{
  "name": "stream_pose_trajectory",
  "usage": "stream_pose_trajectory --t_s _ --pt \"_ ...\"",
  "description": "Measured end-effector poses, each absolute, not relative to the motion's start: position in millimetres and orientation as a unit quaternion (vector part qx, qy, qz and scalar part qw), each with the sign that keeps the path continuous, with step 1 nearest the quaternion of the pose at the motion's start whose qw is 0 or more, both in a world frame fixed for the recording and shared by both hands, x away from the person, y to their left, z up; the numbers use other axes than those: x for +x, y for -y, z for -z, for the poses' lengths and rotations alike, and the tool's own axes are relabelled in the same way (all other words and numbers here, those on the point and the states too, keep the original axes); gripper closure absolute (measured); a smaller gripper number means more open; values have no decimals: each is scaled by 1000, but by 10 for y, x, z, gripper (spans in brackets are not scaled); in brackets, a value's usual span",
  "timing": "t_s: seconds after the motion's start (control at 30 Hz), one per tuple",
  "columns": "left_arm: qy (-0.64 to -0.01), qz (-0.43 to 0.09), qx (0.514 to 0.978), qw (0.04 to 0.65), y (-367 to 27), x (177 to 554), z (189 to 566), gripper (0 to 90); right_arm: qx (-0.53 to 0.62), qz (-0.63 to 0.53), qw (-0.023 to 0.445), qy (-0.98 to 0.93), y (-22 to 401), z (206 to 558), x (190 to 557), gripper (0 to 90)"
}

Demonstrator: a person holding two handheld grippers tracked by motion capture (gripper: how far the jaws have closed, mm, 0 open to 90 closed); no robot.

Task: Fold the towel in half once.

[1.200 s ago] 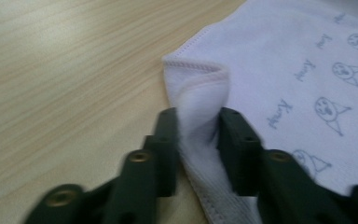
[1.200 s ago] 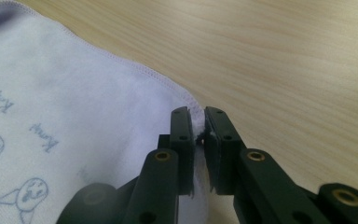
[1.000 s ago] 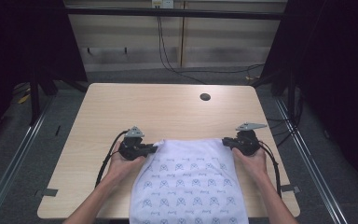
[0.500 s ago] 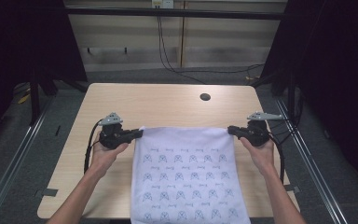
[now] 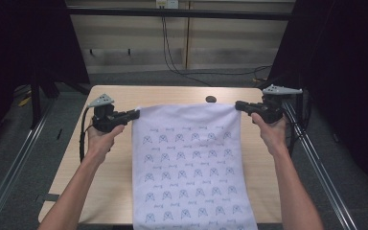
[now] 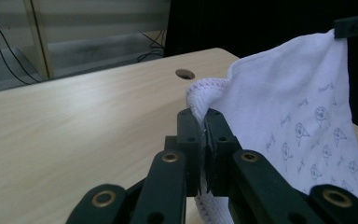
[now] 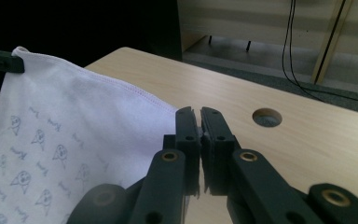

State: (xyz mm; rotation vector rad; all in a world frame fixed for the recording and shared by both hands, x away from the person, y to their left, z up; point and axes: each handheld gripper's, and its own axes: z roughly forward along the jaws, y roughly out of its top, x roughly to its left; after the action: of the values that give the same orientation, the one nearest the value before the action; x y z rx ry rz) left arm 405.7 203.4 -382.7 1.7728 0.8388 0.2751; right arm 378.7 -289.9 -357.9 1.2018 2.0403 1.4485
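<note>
A white cloth (image 5: 187, 163) printed with small blue figures hangs stretched between my two grippers above the wooden table (image 5: 172, 96). Its lower part lies on the table and runs over the near edge. My left gripper (image 5: 136, 114) is shut on the cloth's top left corner; in the left gripper view the hemmed corner (image 6: 205, 91) sits pinched between the jaws of that gripper (image 6: 202, 116). My right gripper (image 5: 238, 104) is shut on the top right corner, and the cloth (image 7: 74, 116) spreads left from its jaws (image 7: 199, 114).
A round cable hole (image 5: 211, 99) sits in the table beyond the cloth's top edge. Bare tabletop lies left, right and behind the cloth. Metal rails (image 5: 24, 148) run along the floor on both sides. Cables (image 5: 172, 52) hang at the back wall.
Both hands have risen and moved apart. The cloth's top edge has lifted off the table and been pulled taut between the grippers.
</note>
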Motion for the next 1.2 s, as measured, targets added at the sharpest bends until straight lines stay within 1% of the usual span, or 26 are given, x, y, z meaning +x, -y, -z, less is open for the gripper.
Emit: stream_pose_trajectory --t_s 0.4,0.47,0.53,0.67,0.8,0.9,1.0,1.1,1.2 --pt "-332 -146 748 556 -2036 4264 3186 866 411 -518 211 -720 2819 3002 4027 864" --pt "-336 -155 736 567 -2024 4291 3059 865 411 -524 216 -714 2822 2913 4053 864" --pt "-339 -151 722 584 -2002 4298 2981 866 411 -535 218 -705 2825 2824 4087 864" --pt "-332 -162 725 581 -1957 4307 2892 865 409 -543 225 -698 2823 2681 4137 864" --pt "-316 -165 733 579 -1969 4157 2954 865 390 -557 215 -701 2817 2706 4017 864" --pt "-313 -158 743 570 -1944 3997 3182 865 378 -556 205 -711 2828 2884 3851 864" --pt "-317 -145 743 571 -1955 3825 3371 865 374 -559 191 -715 2851 3057 3696 864" --pt "-308 -141 752 566 -1965 3609 3502 865 367 -546 181 -731 2866 3209 3504 864" --pt "-302 -122 751 574 -2027 3405 3613 864 357 -548 169 -737 2905 3289 3287 864"
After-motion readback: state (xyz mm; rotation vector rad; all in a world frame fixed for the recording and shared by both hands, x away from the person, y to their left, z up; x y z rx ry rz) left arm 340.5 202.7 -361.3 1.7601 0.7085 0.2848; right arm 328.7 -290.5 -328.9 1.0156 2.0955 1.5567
